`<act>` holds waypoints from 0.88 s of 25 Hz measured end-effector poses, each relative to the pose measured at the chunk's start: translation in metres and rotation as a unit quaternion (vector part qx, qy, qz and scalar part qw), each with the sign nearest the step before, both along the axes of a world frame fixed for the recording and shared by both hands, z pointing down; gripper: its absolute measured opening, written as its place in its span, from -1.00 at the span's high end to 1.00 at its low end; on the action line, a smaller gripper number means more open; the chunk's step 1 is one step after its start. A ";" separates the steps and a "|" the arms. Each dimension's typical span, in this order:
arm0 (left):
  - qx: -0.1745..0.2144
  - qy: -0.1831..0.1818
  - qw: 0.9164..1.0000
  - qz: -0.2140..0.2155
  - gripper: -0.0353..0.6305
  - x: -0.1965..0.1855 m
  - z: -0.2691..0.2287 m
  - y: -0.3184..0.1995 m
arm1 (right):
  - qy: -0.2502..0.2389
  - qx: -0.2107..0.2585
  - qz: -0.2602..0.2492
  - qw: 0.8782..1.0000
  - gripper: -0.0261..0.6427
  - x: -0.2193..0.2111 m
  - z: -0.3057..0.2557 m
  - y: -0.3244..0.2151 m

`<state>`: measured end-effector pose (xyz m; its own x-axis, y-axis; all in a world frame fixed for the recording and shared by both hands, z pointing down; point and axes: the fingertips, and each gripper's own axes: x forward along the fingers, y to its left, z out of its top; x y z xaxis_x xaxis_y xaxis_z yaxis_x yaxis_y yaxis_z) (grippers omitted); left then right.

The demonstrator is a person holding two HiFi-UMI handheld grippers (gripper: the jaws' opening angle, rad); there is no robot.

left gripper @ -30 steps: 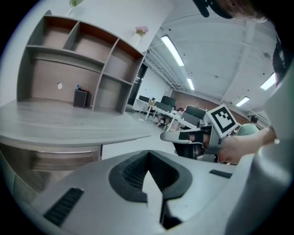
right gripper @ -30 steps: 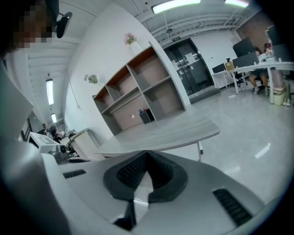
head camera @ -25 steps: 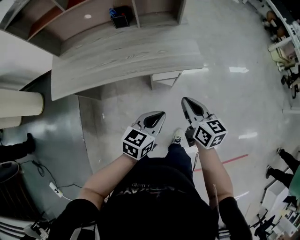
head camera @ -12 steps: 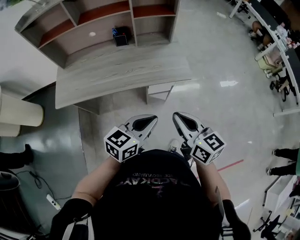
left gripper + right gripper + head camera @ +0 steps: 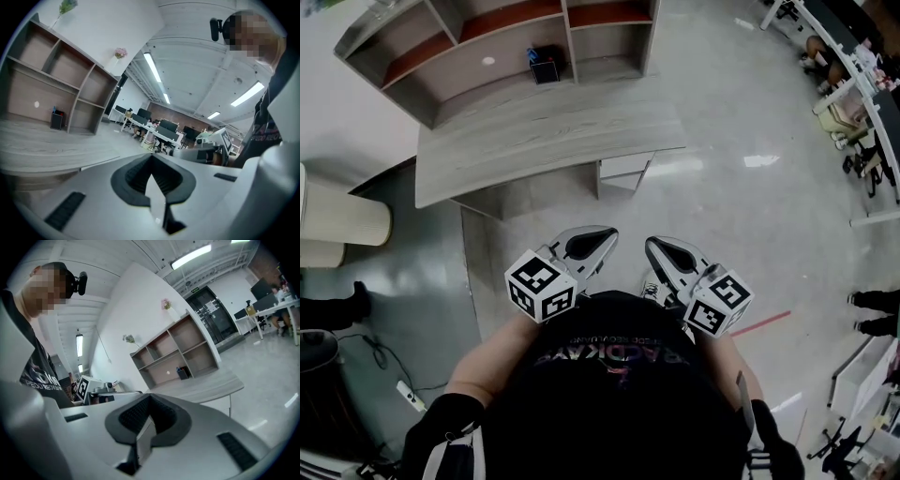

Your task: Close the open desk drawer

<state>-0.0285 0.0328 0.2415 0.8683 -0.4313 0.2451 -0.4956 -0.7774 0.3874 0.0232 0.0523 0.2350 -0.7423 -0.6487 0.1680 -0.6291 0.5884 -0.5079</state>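
A grey wooden desk (image 5: 534,141) stands ahead of me with a pale drawer (image 5: 625,169) jutting out from under its right front edge. Both grippers hover close to my body, well short of the desk and apart from the drawer. My left gripper (image 5: 602,236) is shut with nothing in it, and its jaws (image 5: 151,157) point over the desk top (image 5: 47,150). My right gripper (image 5: 655,247) is shut and empty too, aimed toward the desk (image 5: 206,387). From both gripper views the drawer is hidden.
An open shelf unit (image 5: 506,37) holding a small black box (image 5: 546,64) backs the desk. A cream column (image 5: 342,220) stands at the left, cables and a power strip (image 5: 411,396) lie on the floor, and office desks with chairs (image 5: 862,94) fill the right.
Both grippers have risen and drawn back toward my chest, staying shut. The desk now sits a little farther off in the head view.
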 end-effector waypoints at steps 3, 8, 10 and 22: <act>-0.008 0.001 1.000 -0.001 0.86 -0.001 0.004 0.006 | 0.002 -0.007 -0.009 1.000 0.87 -0.006 0.004 0.006; -0.025 0.003 1.000 0.000 0.86 -0.003 0.010 0.011 | 0.003 -0.008 -0.012 1.000 0.87 -0.008 0.005 0.010; -0.027 0.004 1.000 -0.001 0.86 -0.004 0.011 0.011 | 0.002 -0.008 -0.010 1.000 0.87 -0.008 0.006 0.011; -0.011 -0.008 1.000 0.023 0.86 0.009 0.009 0.017 | -0.002 -0.015 -0.003 1.000 0.87 -0.005 0.007 0.013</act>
